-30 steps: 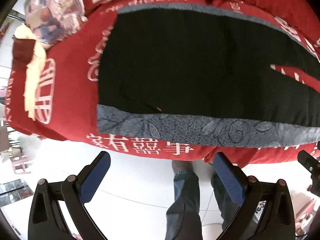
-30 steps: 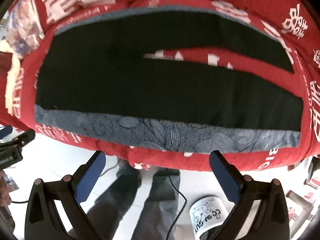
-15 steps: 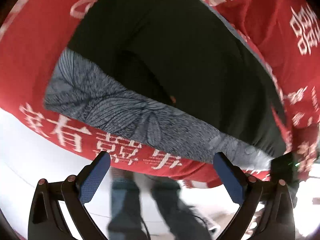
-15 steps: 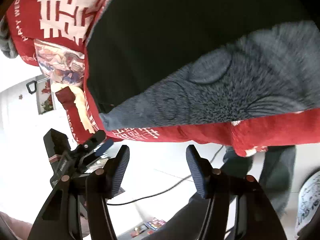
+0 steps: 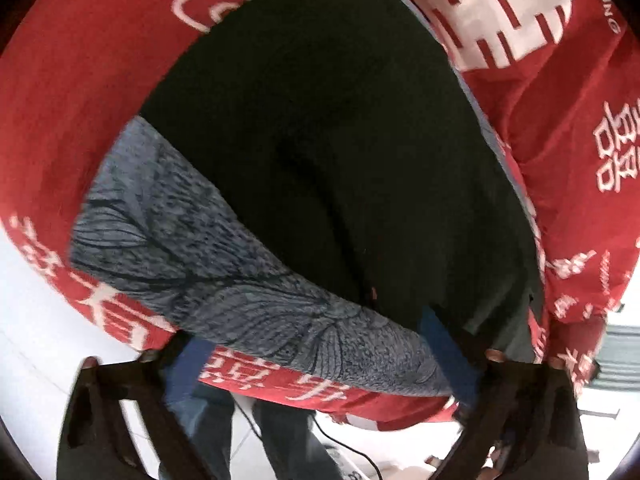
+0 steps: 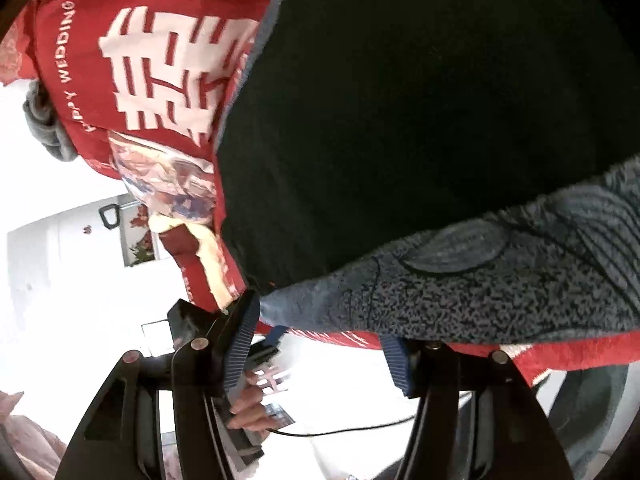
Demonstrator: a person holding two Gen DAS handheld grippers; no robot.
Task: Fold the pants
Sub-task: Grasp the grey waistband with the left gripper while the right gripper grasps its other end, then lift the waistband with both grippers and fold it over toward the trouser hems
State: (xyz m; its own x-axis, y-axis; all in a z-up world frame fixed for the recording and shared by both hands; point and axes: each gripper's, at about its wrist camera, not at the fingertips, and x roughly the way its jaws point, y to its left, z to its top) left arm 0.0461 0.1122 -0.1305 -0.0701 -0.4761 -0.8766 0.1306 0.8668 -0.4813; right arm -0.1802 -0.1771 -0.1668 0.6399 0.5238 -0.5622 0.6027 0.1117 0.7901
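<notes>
Black pants (image 5: 340, 152) with a grey leaf-patterned band (image 5: 224, 280) lie flat on a red cloth (image 5: 72, 92) printed with white characters. My left gripper (image 5: 310, 328) is at the band's near edge. Its jaws are closing, with the band and the cloth's edge between the blue pads (image 5: 436, 340), and no pinch shows. In the right wrist view the pants (image 6: 420, 120) fill the top. My right gripper (image 6: 320, 320) stands partly open at the end corner of the band (image 6: 460, 292). Its left fingertip touches that corner.
The red cloth hangs over the near table edge (image 5: 300, 388). A person's jeans-clad legs (image 5: 280, 432) stand on the white floor below. A patterned cushion (image 6: 168, 184) lies beyond the pants' end. A hand (image 6: 248, 396) on the other gripper and a cable (image 6: 340, 432) show below.
Both grippers dropped from above the table to the pants' near edge and tilted. The right jaws narrowed first, then the left. The grey band now lies between the fingers of each.
</notes>
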